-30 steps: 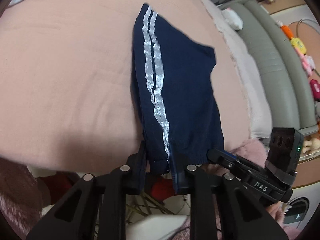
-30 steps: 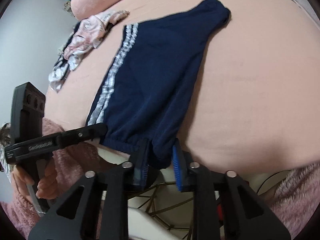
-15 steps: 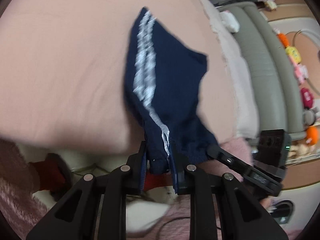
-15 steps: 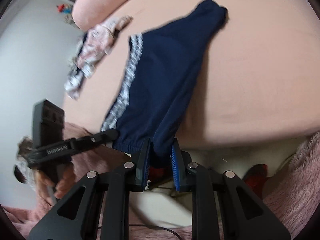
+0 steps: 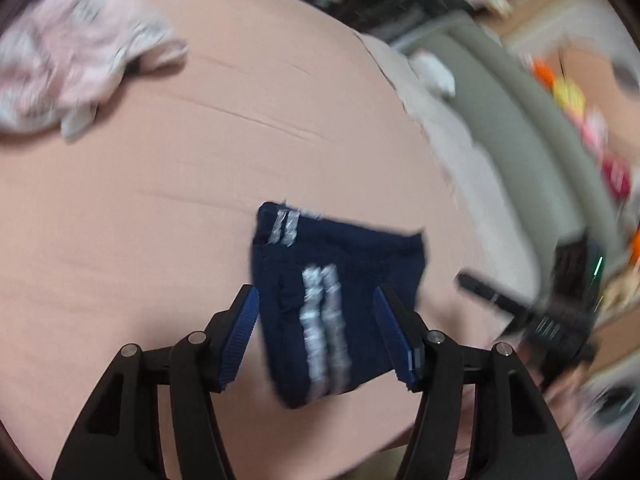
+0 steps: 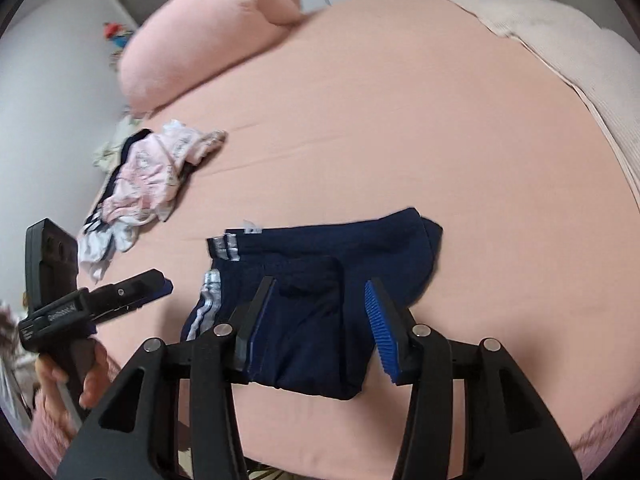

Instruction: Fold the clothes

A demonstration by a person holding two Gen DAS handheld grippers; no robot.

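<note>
Lying folded on the pink bed (image 6: pixel 400 128), the navy shorts (image 6: pixel 320 280) sit near the bed's front edge, doubled over so that one layer rests on another. White side stripes show at the left end in the right wrist view, and run down the middle of the shorts (image 5: pixel 320 300) in the left wrist view. How many layers the fold holds cannot be told; the underside is hidden.

Left gripper (image 5: pixel 316 336): jaws spread wide, one blue-padded finger on each side of the shorts, nothing clamped between them. Whether the pads touch the cloth cannot be told, as this view is blurred by motion. From the right wrist camera the same left gripper (image 6: pixel 160 284) shows side-on just left of the shorts; its fingertips overlap there and their gap is not readable. A hand (image 6: pixel 80 376) grips its handle, partly cut off by the frame edge.

Right gripper (image 6: pixel 320 312): jaws likewise wide apart, straddling the near part of the shorts without pinching them. In the left wrist view the right gripper (image 5: pixel 480 290) is a dark smear at the right, details lost.

A heap of pale pink and white clothes (image 6: pixel 140 188) lies well apart to the left, near a pink pillow (image 6: pixel 208 28). Items beyond the bed's right side are too blurred to identify.
</note>
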